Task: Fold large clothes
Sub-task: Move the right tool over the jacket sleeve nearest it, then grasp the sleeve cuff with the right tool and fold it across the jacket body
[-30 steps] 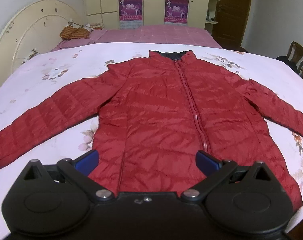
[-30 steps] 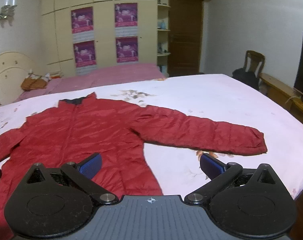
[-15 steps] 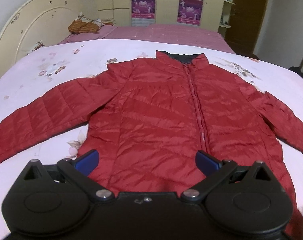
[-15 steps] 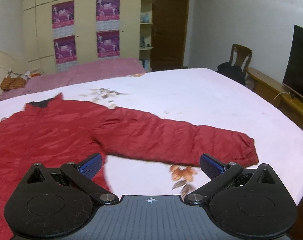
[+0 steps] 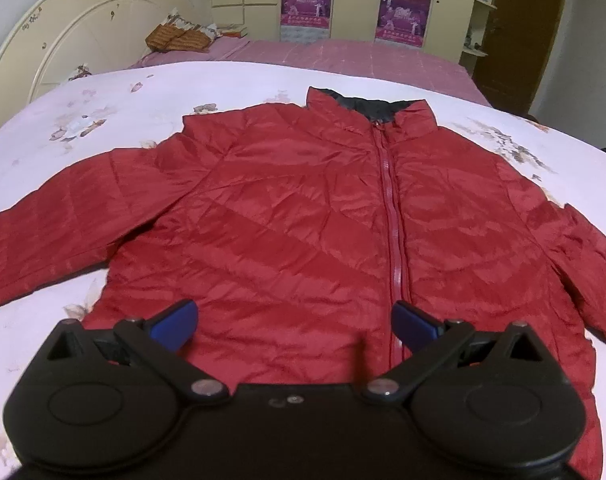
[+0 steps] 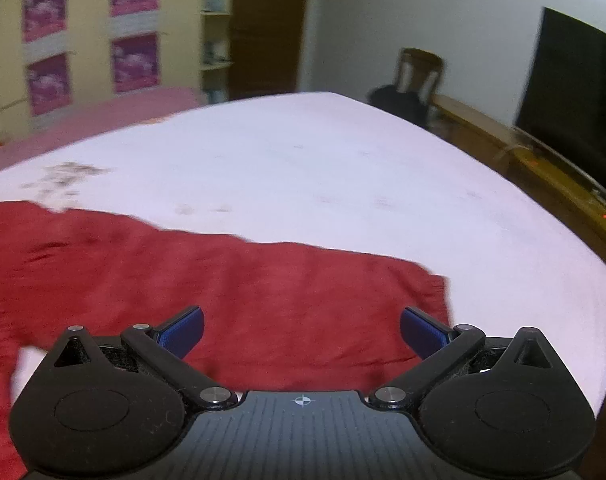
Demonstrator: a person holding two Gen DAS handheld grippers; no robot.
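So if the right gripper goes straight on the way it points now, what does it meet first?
Most likely the red quilted jacket's sleeve, lying flat on the white bedsheet between the open right gripper fingers; depth is unclear in this blurred view.

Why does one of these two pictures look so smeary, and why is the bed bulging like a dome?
Right wrist view: motion blur smears the red jacket's sleeve, the posters and the chair; only the right gripper stays crisp. Left wrist view: much sharper, with the jacket's zipper and quilting readable. Both views: the fisheye lens curves the bedsheet, and room light is dim and warm.
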